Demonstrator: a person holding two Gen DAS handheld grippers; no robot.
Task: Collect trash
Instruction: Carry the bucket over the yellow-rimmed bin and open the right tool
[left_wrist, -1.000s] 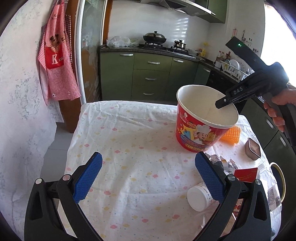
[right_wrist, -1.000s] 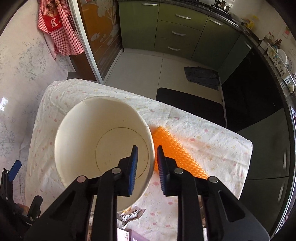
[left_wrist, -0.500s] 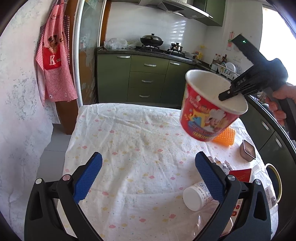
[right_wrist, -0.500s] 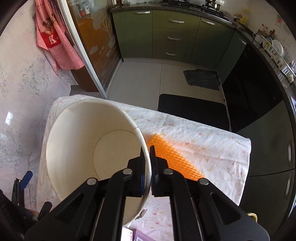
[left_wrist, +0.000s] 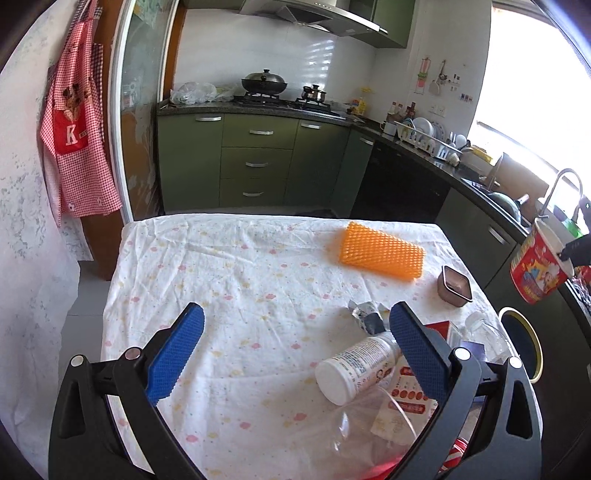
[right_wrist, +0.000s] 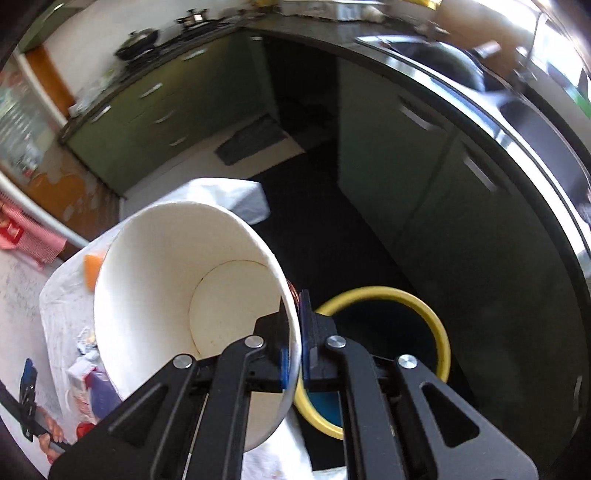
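We were at the carrying step: the right tongs (right_wrist: 293, 354) pinched the rim of the paper bucket (right_wrist: 177, 280) beside the desk (left_wrist: 258, 280), seemingly almost over the yellow-rimmed bin (right_wrist: 436, 321), where release was needed next, while the left tongs (left_wrist: 295, 350) stayed spread.

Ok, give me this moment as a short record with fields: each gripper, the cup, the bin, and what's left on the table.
left gripper: open, holding nothing, above the table
right gripper: shut on the cup rim
cup: tilted, inside looks bare, off the table's edge
bin: yellow rim, on the floor beside the table, right of the cup
left on table: orange sleeve, white bottle, brown tub, wrappers
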